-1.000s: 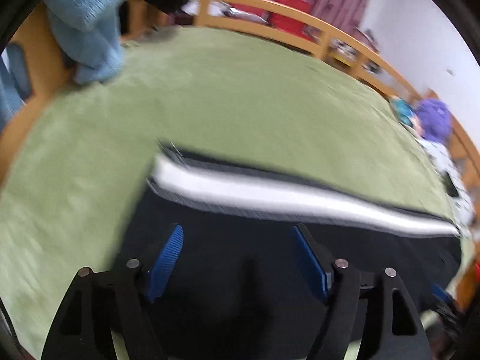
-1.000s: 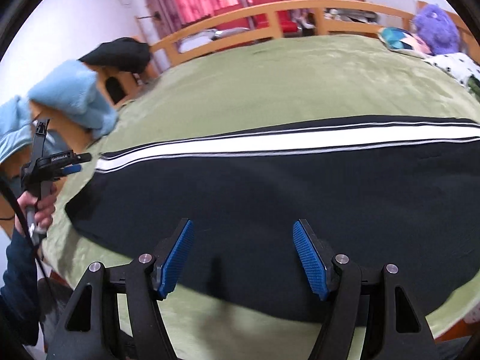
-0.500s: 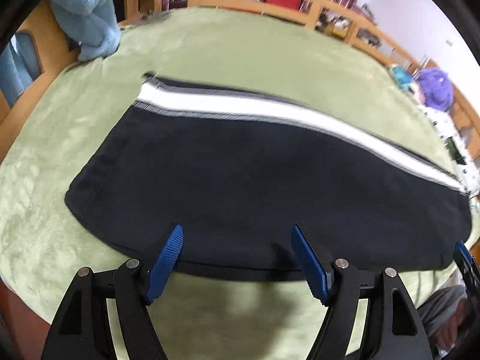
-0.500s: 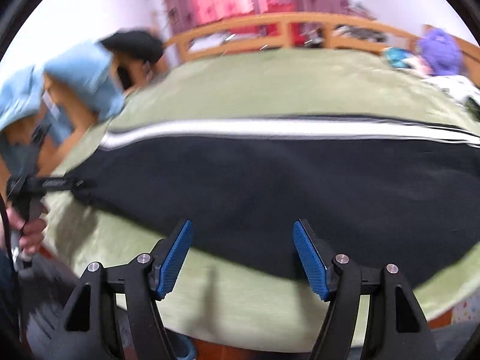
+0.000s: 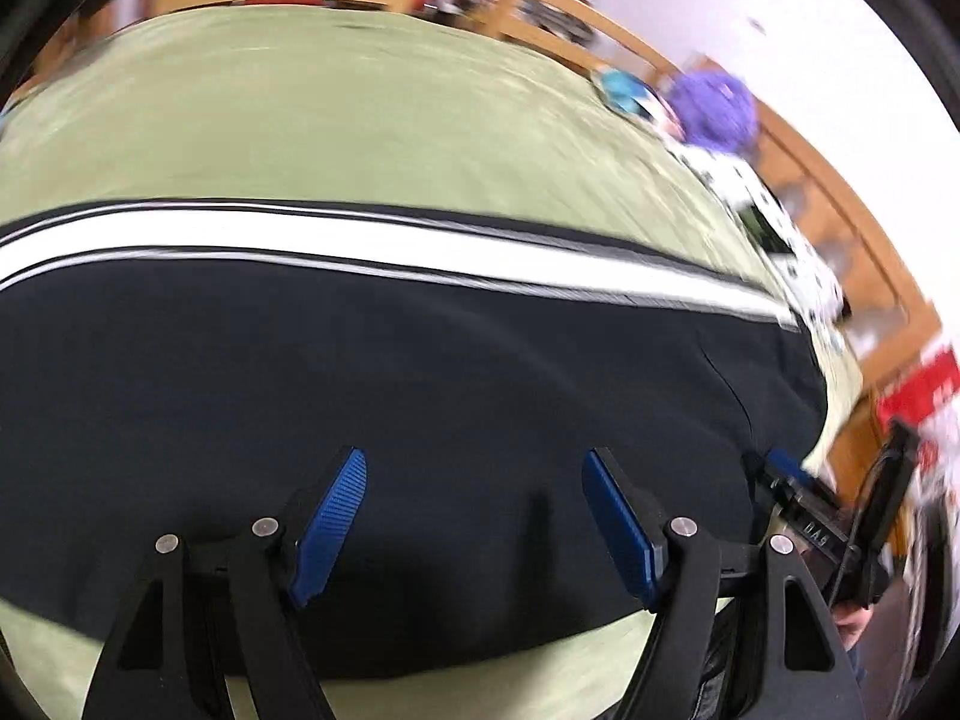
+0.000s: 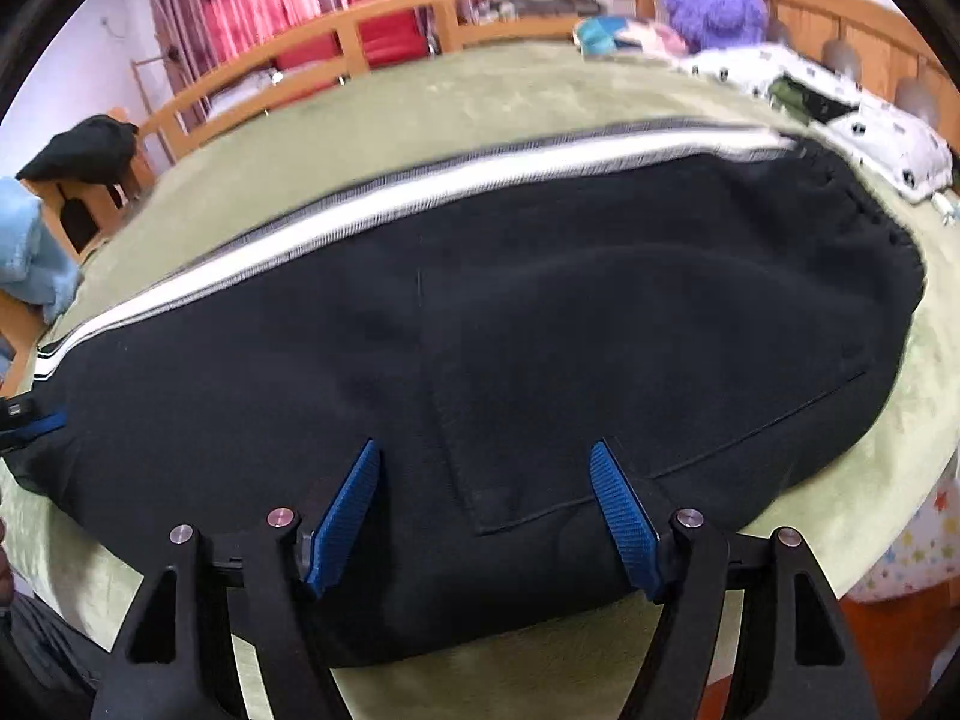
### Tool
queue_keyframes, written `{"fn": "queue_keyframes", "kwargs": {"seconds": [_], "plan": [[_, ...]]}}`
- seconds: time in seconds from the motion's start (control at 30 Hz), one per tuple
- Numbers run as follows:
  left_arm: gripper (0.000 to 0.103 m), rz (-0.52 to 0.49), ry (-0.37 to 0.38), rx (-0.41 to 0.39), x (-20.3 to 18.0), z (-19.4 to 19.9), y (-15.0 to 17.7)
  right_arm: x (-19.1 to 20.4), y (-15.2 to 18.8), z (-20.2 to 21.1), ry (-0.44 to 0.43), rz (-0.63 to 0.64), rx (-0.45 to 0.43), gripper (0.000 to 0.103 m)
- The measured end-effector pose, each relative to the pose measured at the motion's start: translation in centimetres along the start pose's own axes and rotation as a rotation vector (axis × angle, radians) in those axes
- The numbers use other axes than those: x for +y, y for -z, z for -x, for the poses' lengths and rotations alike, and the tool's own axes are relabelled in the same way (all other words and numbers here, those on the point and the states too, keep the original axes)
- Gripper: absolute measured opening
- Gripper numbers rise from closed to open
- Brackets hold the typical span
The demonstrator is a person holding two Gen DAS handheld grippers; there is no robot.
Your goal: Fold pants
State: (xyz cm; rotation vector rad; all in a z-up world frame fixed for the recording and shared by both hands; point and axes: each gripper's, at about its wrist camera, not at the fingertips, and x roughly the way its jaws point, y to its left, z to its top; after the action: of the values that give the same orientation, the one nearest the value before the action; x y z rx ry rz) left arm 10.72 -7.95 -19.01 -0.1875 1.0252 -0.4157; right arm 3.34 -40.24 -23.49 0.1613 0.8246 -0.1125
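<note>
Both views slid toward waistband | pants (image 5: 420, 396) flat | L hand-held gripper (image 5: 474, 516) + R hand-held gripper (image 6: 486, 516) agape, empty

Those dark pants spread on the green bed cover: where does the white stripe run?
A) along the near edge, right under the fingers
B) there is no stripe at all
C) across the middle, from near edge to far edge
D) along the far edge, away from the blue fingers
D. In both views the white stripe follows the far long edge of the pants, while the near edge by the fingers is plain dark cloth.
</note>
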Motion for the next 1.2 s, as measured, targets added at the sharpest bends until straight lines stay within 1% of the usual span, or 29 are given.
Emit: {"fn": "queue_keyframes", "kwargs": {"seconds": [0.03,0.1,0.17,0.2,0.23,0.3,0.33,0.37,0.4,0.47,0.53,0.57,0.6,0.63,0.7,0.73,0.77,0.8,0.83,0.87,0.93,1.0,1.1,1.2], "plan": [[0.073,-0.024,-0.025,0.014,-0.8,-0.9,0.1,-0.6,0.0,0.2,0.003,-0.027,-0.017,0.072],[0.073,-0.076,-0.162,0.043,-2.0,-3.0,1.3,-2.5,0.0,0.2,-0.061,-0.104,-0.006,0.074],[0.073,-0.073,-0.193,-0.001,-1.1,-2.4,1.5,-2.8,-0.1,0.3,-0.078,-0.111,-0.01,0.074],[0.073,-0.058,-0.231,-0.014,-0.5,-1.8,1.7,-2.8,0.0,0.4,-0.06,-0.109,-0.017,0.074],[0.073,-0.042,-0.284,-0.027,1.1,-0.9,2.0,-2.9,0.0,0.5,-0.049,-0.108,-0.019,0.074],[0.073,0.006,-0.366,-0.036,4.6,0.7,2.4,-2.3,0.4,0.4,-0.044,-0.108,-0.016,0.074],[0.073,0.046,-0.389,-0.036,6.9,1.8,2.7,-2.1,0.4,0.4,-0.04,-0.108,-0.018,0.074],[0.073,0.095,-0.398,-0.046,9.4,3.2,3.1,-2.1,0.5,0.3,-0.038,-0.109,-0.019,0.074],[0.071,0.149,-0.425,-0.066,12.1,5.1,3.7,-2.0,0.5,0.3,-0.039,-0.113,-0.018,0.074],[0.071,0.23,-0.523,-0.083,15.9,7.8,4.8,-1.7,0.9,0.9,-0.049,-0.121,-0.014,0.074],[0.071,0.322,-0.58,-0.094,20.2,10.4,6.3,-1.3,0.6,1.0,-0.075,-0.126,-0.011,0.074],[0.071,0.367,-0.567,-0.104,22.2,11.5,7.2,-1.0,0.5,1.0,-0.085,-0.125,-0.01,0.074],[0.068,0.411,-0.527,-0.122,24.0,12.8,8.1,-0.5,0.4,1.1,-0.096,-0.124,-0.01,0.074],[0.061,0.429,-0.503,-0.133,24.7,13.5,8.6,0.0,0.2,1.1,-0.099,-0.121,-0.01,0.074],[0.056,0.444,-0.493,-0.14,25.2,14.3,9.0,1.0,-0.2,1.1,-0.1,-0.107,-0.008,0.074],[0.057,0.445,-0.494,-0.14,25.3,14.8,9.3,1.4,-0.4,1.2,-0.104,-0.102,-0.009,0.074],[0.058,0.454,-0.513,-0.14,25.4,15.3,9.5,2.0,-0.5,1.3,-0.107,-0.097,-0.011,0.074],[0.068,0.47,-0.572,-0.133,25.5,15.8,9.7,2.7,-0.7,1.5,-0.113,-0.092,-0.014,0.074],[0.072,0.48,-0.599,-0.14,25.2,16.2,9.9,3.2,-0.8,1.6,-0.121,-0.088,-0.015,0.074],[0.072,0.493,-0.588,-0.16,25.7,16.9,10.5,3.7,-0.8,1.7,-0.128,-0.084,-0.014,0.074],[0.072,0.546,-0.533,-0.184,27.1,17.9,11.4,4.8,-0.8,1.9,-0.137,-0.073,-0.014,0.074],[0.072,0.592,-0.487,-0.191,28.3,17.5,11.7,5.7,-0.8,2.0,-0.141,-0.061,-0.013,0.074],[0.072,0.666,-0.395,-0.22,30.7,17.4,11.9,6.9,-0.8,2.0,-0.137,-0.036,-0.008,0.074],[0.072,0.685,-0.36,-0.265,31.1,17.0,11.0,7.5,-0.7,2.0,-0.131,-0.016,-0.001,0.074]]}}
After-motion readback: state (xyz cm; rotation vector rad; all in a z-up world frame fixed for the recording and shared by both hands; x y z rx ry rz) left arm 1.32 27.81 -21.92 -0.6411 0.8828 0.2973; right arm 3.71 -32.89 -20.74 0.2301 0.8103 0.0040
